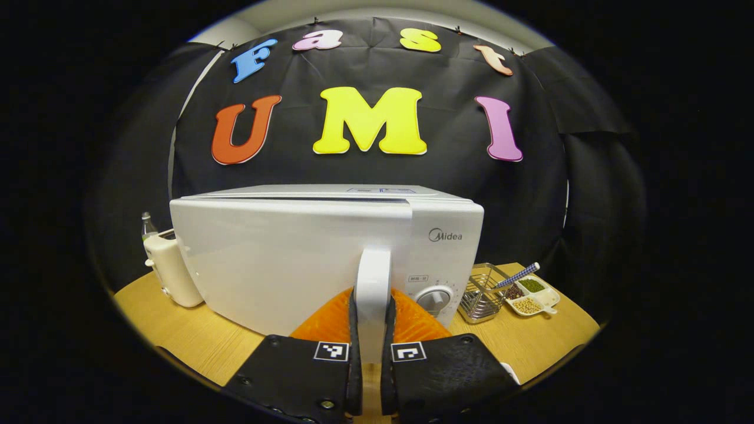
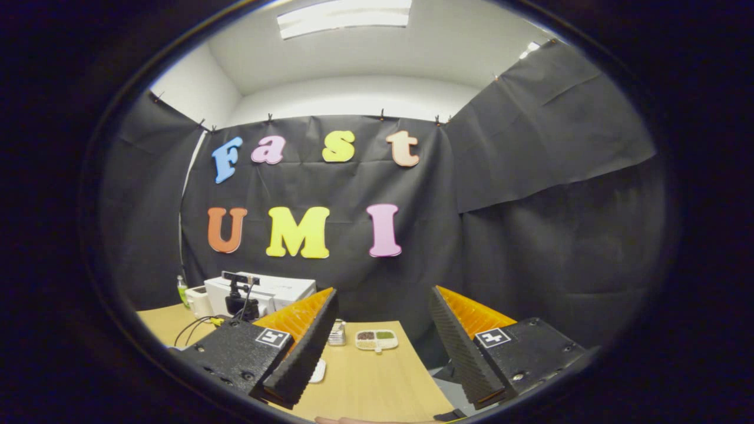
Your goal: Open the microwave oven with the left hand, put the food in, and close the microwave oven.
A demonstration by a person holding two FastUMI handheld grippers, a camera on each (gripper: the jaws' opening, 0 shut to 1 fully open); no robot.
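On the wooden table (image 1: 194, 335), in the left gripper view, a white toaster-like appliance (image 1: 172, 268) stands at the far left with a small bottle (image 1: 148, 225) behind it. Next comes the white microwave oven (image 1: 306, 259), its door slightly ajar at the top. The left gripper (image 1: 371, 330) is closed on the vertical door handle (image 1: 372, 282), both fingers pressing its sides. To the right stand a wire basket (image 1: 480, 297) and a divided dish of beans (image 1: 530, 294). In the right gripper view the microwave oven (image 2: 277, 291) is far off at the left, partly hidden by a black camera device (image 2: 240, 294). The right gripper (image 2: 383, 330) is wide open and holds nothing above the table. I cannot see the food.
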